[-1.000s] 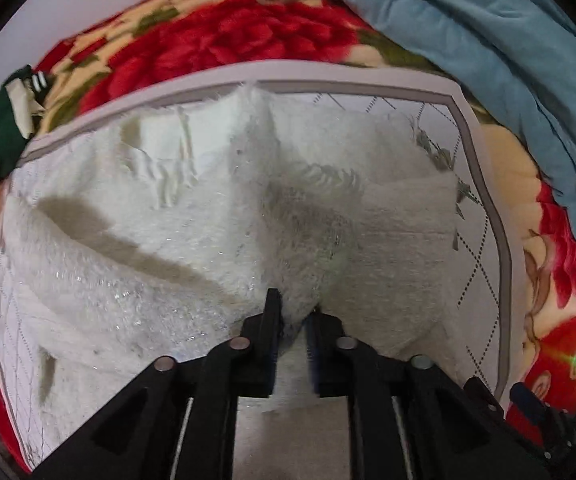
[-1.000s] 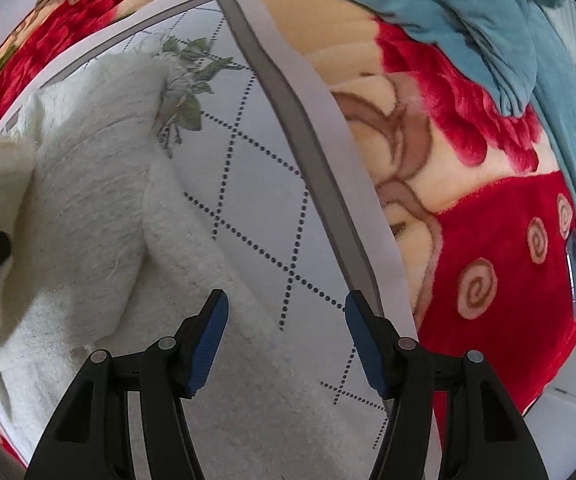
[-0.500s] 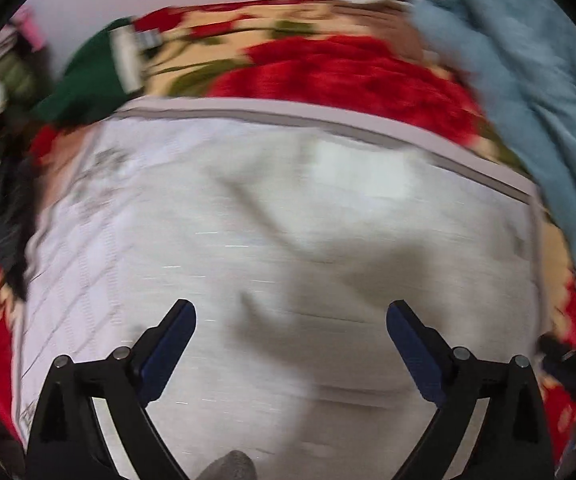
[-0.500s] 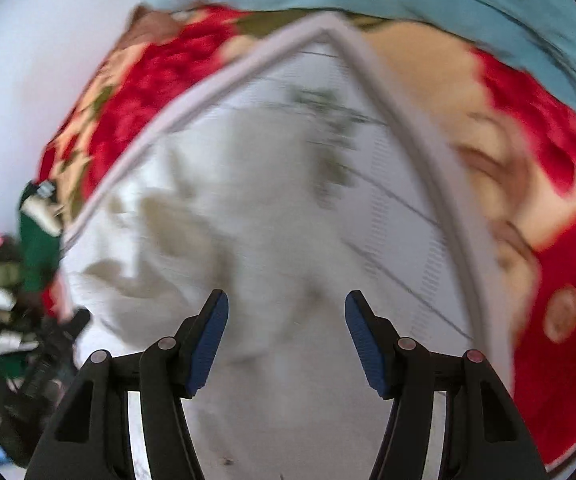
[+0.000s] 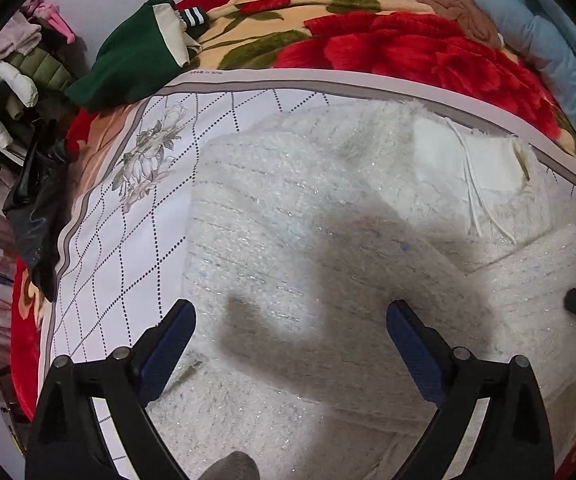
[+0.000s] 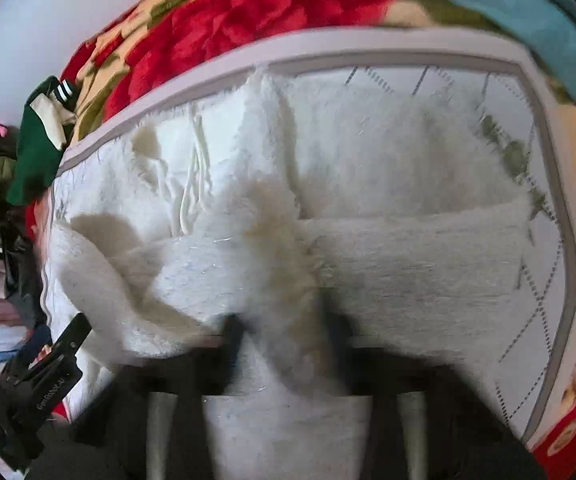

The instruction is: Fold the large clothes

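A fluffy white garment (image 5: 308, 248) lies partly folded on a white sheet (image 5: 127, 240) with a dotted diamond pattern. My left gripper (image 5: 291, 320) is open and empty, hovering just above the garment's near part. In the right wrist view the same garment (image 6: 368, 184) fills the middle. My right gripper (image 6: 283, 328) has its fingers around a bunched fold of the white fabric, which hides the fingertips; the frame is blurred. The left gripper (image 6: 67, 340) shows at the lower left of that view.
A red floral blanket (image 5: 408, 48) lies under the sheet. A blue quilt (image 5: 548, 52) lies at the far right. A dark green garment (image 5: 135, 56) and a pile of clothes (image 5: 11, 80) sit at the far left.
My left gripper let go of the white garment, opened and drew back to the left. My right gripper swung left over the garment and closed on a fold of it.
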Tool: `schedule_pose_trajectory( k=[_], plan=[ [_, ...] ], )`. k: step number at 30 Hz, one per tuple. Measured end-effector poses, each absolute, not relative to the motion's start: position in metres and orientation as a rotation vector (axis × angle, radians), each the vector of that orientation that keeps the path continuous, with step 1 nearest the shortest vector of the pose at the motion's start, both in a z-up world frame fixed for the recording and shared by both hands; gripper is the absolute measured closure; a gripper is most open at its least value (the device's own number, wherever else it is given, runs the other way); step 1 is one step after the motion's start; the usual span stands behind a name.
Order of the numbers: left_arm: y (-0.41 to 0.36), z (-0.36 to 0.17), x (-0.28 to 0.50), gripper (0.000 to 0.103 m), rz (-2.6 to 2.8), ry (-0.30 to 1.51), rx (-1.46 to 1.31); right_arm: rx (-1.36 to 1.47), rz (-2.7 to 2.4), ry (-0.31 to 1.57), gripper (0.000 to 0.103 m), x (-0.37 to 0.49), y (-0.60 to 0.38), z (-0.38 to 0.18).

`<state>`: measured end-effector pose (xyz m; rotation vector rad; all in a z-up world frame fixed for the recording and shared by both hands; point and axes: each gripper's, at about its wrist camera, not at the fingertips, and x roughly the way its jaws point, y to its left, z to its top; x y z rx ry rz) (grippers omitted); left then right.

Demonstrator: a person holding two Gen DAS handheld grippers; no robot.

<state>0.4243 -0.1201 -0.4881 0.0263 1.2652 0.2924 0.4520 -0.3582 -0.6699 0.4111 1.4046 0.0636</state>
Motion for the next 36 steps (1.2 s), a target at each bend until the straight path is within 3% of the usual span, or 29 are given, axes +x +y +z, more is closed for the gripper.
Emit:
schedule_pose_trajectory(
  k=[8, 12, 15, 17, 18, 23, 26, 28, 32, 36],
  plan=[
    [-0.118, -0.473, 0.425, 0.006, 0.290, 1.245, -0.001, 0.531, -0.155, 1.171, 0.095, 0.405, -0.412, -0.621],
    [-0.116, -0.491, 0.435, 0.006, 0.316, 1.281, 0.023, 0.574, -0.276, 1.212, 0.094, 0.396, -0.443, -0.644],
    [-0.116, -0.528, 0.445, 0.005, 0.332, 1.352, 0.095, 0.617, -0.288, 1.384, 0.076, 0.400, -0.456, -0.685],
    [-0.115, -0.546, 0.447, 0.005, 0.323, 1.393, 0.115, 0.699, -0.293, 1.368, 0.060, 0.396, -0.469, -0.684],
    [-0.114, -0.547, 0.447, 0.005, 0.320, 1.392, 0.119, 0.721, -0.298, 1.355, 0.058, 0.394, -0.473, -0.678],
    [-0.118, -0.526, 0.435, 0.005, 0.311, 1.348, 0.104, 0.715, -0.161, 1.243, 0.052, 0.382, -0.469, -0.642],
    [-0.121, -0.527, 0.425, 0.005, 0.306, 1.371, 0.095, 0.509, -0.084, 1.447, 0.052, 0.395, -0.442, -0.685],
    [-0.123, -0.520, 0.418, 0.005, 0.294, 1.371, 0.088, 0.564, -0.106, 1.503, 0.052, 0.392, -0.449, -0.703],
    [-0.127, -0.493, 0.389, 0.005, 0.241, 1.346, 0.109, 0.666, -0.082, 1.436, 0.049, 0.369, -0.474, -0.659],
    [-0.134, -0.484, 0.343, 0.005, 0.188, 1.382, 0.140, 0.625, -0.136, 1.503, 0.045, 0.313, -0.488, -0.645]
  ],
)
